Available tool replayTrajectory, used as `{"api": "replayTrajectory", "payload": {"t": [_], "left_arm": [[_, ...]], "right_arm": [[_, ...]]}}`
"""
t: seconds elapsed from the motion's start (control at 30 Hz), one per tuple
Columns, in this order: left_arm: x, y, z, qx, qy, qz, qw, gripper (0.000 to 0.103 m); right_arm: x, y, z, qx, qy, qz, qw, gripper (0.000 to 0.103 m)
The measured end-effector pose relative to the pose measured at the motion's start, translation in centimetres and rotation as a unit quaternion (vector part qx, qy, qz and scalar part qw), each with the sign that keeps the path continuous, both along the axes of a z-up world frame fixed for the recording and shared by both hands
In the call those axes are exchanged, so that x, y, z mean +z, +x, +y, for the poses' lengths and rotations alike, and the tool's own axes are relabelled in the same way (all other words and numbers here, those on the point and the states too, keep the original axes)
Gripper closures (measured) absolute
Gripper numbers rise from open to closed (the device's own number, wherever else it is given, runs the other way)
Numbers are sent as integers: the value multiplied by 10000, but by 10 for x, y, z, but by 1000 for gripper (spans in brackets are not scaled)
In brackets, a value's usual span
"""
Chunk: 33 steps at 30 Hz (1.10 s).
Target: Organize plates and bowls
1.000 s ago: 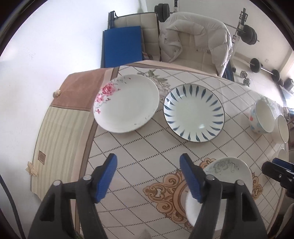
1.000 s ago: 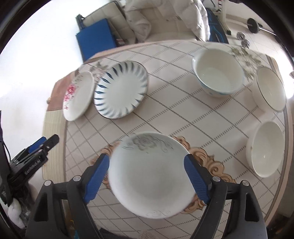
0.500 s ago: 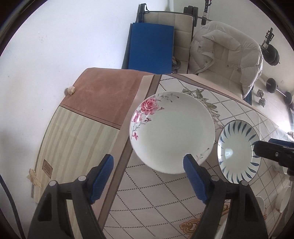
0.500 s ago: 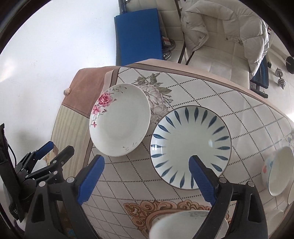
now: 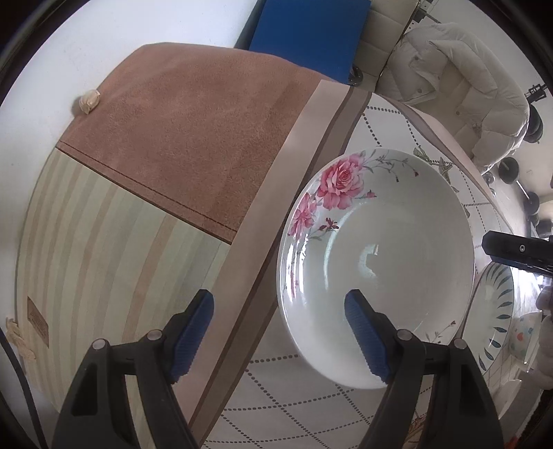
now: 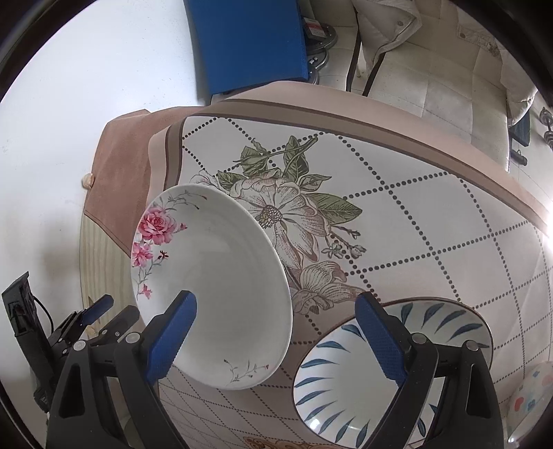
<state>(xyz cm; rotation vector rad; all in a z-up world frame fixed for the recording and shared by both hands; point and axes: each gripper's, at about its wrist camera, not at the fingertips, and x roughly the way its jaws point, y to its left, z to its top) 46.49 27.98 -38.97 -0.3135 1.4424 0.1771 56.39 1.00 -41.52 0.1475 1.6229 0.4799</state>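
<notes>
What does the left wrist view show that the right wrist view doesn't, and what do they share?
Only the left wrist view: the striped side panel of the tablecloth with its sewn label, and dumbbells on the floor.

Only the right wrist view: the large printed flower on the cloth, and most of the blue-leaf plate.

Both: the rose plate, the blue mat, the white jacket.

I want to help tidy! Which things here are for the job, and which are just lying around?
For the job: rose plate, blue-leaf plate, spotted bowl.
Just lying around: white coat, blue mat, weights.
</notes>
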Motion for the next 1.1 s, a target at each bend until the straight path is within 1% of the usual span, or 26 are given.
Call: {"api": "replayTrajectory", "payload": {"t": [0.07, 0.13, 0.2, 0.27, 0.33, 0.4, 0.47, 0.53, 0.6, 0.63, 0.67, 0.7, 0.73, 0.8, 0.87, 1.0, 1.07, 1.1], "left_arm": [[-10, 4, 6, 49, -302, 65, 9995, 26], [-18, 8, 9, 82, -515, 105, 9986, 32], [-23, 11, 11, 89, -669, 152, 9976, 45], [-27, 14, 10, 85, -763, 190, 9969, 51], [-29, 17, 9, 58, -842, 184, 9963, 52], [-31, 18, 7, 25, -909, 213, 9956, 58], [-29, 20, 6, -21, -887, 169, 9959, 63], [-29, 25, 4, -71, -873, 177, 9960, 63], [-29, 27, 3, -154, -783, 178, 9967, 69], [-28, 26, 2, -189, -741, 172, 9969, 69], [-28, 27, 1, -217, -713, 161, 9971, 69], [-28, 27, 1, -230, -696, 150, 9972, 69], [-28, 26, 2, -223, -695, 147, 9972, 69], [-29, 27, 3, -197, -708, 160, 9972, 73], [-30, 25, 7, -161, -724, 170, 9971, 75], [-30, 27, 6, -143, -740, 176, 9970, 76], [-30, 26, 7, -126, -751, 174, 9969, 76], [-29, 26, 8, -115, -755, 167, 9969, 78]], "right_arm": [[-11, 7, 4, 9, 57, 187, 9998, 8], [-20, 13, 8, 39, 132, 338, 9993, 8], [-27, 17, 11, 64, 244, 474, 9986, 8], [-33, 20, 14, 122, 292, 546, 9980, 8], [-37, 22, 17, 190, 254, 568, 9979, 12], [-45, 25, 18, 211, 330, 712, 9967, 14], [-46, 27, 18, 173, 392, 737, 9964, 15], [-47, 28, 19, 193, 544, 811, 9950, 27], [-48, 30, 18, 186, 568, 839, 9947, 30], [-48, 31, 18, 221, 539, 815, 9950, 36], [-47, 31, 18, 258, 481, 792, 9954, 37], [-47, 31, 19, 291, 427, 785, 9956, 41], [-46, 30, 19, 316, 393, 778, 9957, 52], [-50, 30, 21, 280, 382, 908, 9947, 68], [-51, 30, 21, 292, 361, 884, 9950, 69], [-51, 27, 25, 345, 271, 817, 9957, 72], [-51, 27, 26, 369, 146, 752, 9964, 81], [-50, 26, 26, 390, 81, 708, 9967, 83]]}}
